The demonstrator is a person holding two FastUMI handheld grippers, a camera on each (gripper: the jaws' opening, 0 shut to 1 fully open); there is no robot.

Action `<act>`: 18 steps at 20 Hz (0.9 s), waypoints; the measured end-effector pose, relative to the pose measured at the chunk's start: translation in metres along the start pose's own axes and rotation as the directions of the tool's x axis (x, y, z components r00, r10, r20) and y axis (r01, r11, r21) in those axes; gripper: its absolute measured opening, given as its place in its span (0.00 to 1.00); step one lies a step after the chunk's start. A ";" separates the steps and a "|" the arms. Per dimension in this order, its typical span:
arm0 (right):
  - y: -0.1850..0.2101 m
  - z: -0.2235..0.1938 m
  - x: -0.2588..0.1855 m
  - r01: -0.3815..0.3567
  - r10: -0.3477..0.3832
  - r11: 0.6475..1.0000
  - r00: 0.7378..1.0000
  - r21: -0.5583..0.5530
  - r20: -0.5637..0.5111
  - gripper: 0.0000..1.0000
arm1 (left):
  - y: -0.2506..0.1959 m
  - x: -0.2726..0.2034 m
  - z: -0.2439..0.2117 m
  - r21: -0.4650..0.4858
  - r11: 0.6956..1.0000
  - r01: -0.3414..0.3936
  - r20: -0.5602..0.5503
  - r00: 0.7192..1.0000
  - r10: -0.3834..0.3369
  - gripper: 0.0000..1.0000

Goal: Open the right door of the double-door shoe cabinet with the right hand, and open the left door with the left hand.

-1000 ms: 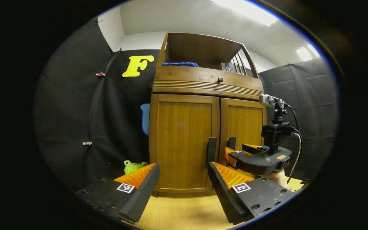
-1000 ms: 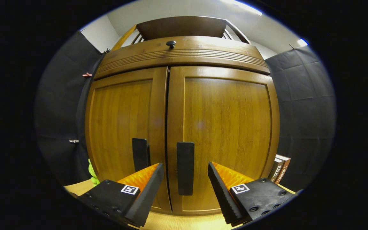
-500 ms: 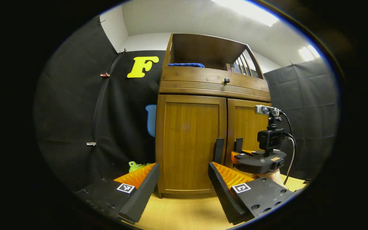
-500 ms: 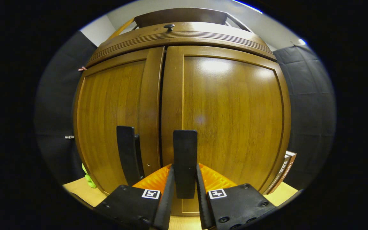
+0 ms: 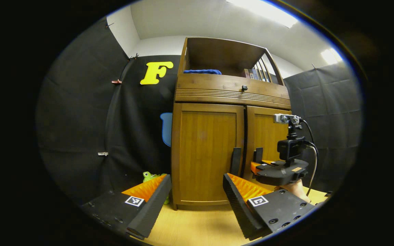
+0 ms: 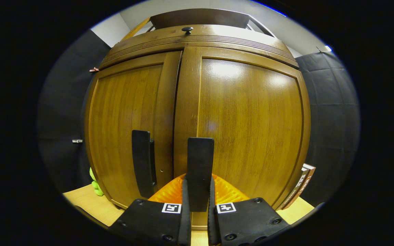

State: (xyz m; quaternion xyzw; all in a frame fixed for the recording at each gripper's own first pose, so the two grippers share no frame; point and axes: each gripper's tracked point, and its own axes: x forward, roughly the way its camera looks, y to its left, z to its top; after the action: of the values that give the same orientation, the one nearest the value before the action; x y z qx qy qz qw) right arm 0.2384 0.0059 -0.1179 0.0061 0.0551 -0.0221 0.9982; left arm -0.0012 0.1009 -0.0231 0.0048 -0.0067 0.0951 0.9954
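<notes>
The wooden shoe cabinet (image 5: 217,136) stands on the floor, and its two doors look nearly shut, a dark gap between them. In the right gripper view the right door (image 6: 251,130) has a dark vertical handle (image 6: 200,160), and my right gripper (image 6: 197,201) is shut on its lower part. The left door (image 6: 125,126) carries its own dark handle (image 6: 141,160). In the left gripper view my left gripper (image 5: 197,191) is open and short of the left door (image 5: 204,153), whose handle (image 5: 236,161) lies ahead and to the right. The right gripper (image 5: 268,167) holds the right handle (image 5: 258,155) there.
A green toy (image 5: 150,177) lies on the wooden floor (image 5: 197,225) left of the cabinet. Books (image 6: 301,184) lean against its right side. A drawer with a small knob (image 5: 244,87) sits above the doors, and a blue cloth (image 5: 202,71) rests on the open shelf.
My right gripper moved up to the right door's handle and shut on it. The left gripper drew back a little, so the cabinet looks smaller and farther right.
</notes>
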 end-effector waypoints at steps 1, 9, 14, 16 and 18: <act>0.000 0.001 -0.004 -0.006 0.006 1.000 1.000 0.003 0.000 0.19 | 0.000 -0.004 0.002 0.010 1.000 -0.008 0.002 1.000 0.008 0.95; -0.008 0.004 -0.044 -0.053 0.053 0.998 0.998 -0.017 -0.014 0.23 | -0.013 -0.021 0.004 0.030 0.999 -0.017 -0.001 1.000 0.017 0.95; -0.018 0.006 -0.069 -0.067 0.067 0.998 0.998 -0.020 -0.013 0.23 | -0.029 -0.027 0.000 0.046 0.999 0.011 -0.010 1.000 -0.010 0.95; -0.022 0.006 -0.080 -0.071 0.070 0.997 0.997 -0.019 -0.015 0.23 | -0.036 -0.028 -0.002 0.046 0.999 0.028 -0.019 0.999 -0.028 0.95; -0.028 0.006 -0.090 -0.077 0.076 0.997 0.997 -0.018 -0.016 0.23 | -0.042 -0.031 -0.002 0.033 0.999 0.044 -0.022 0.999 -0.043 0.95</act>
State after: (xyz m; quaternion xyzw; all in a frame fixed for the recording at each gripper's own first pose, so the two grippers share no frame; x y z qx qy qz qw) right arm 0.1482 -0.0187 -0.1019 -0.0007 0.0629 0.0167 0.9979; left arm -0.0237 0.0534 -0.0260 0.0204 0.0058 0.0737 0.9971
